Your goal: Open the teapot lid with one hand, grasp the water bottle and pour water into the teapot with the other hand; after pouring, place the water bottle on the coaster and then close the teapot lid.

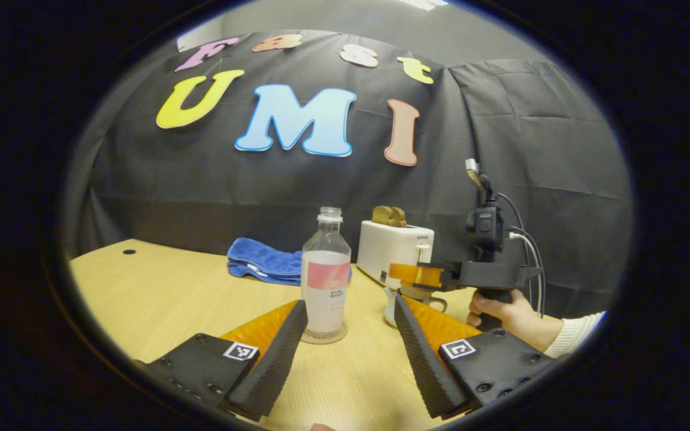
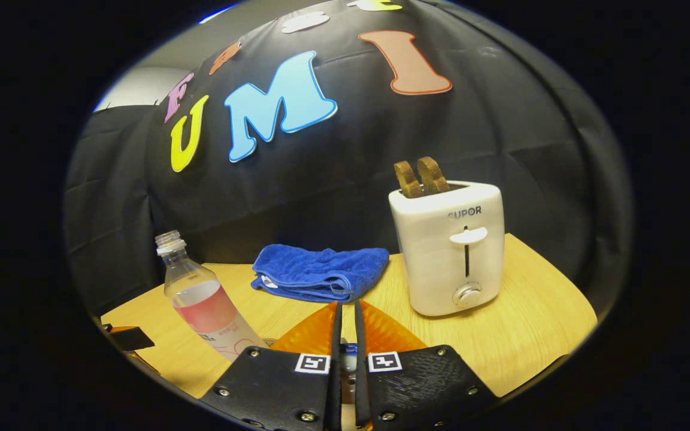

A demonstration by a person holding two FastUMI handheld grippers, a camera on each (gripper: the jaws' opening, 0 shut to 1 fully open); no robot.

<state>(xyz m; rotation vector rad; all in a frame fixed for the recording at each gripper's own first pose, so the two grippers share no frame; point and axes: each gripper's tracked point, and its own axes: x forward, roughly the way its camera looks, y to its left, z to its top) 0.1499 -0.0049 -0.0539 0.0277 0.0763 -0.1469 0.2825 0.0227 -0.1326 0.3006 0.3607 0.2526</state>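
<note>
A clear, uncapped water bottle (image 1: 324, 281) with a pink label stands upright on a round coaster (image 1: 324, 339). My left gripper (image 1: 350, 306) is open, its fingers either side of the bottle and a little short of it, holding nothing. Part of the white teapot (image 1: 390, 306) peeks out beside the left gripper's right-hand finger. A hand (image 1: 510, 314) holds my right gripper (image 1: 417, 274) directly over the teapot. In the right gripper view the right gripper (image 2: 348, 335) is shut on a small knob, the teapot lid (image 2: 348, 361), mostly hidden between the fingers. The bottle (image 2: 201, 299) leans at its left.
A white toaster (image 2: 450, 245) with two slices of toast stands at the back right of the wooden table (image 2: 536, 311). A folded blue towel (image 2: 321, 272) lies behind the bottle. The left gripper's edge (image 2: 129, 339) shows at the far left.
</note>
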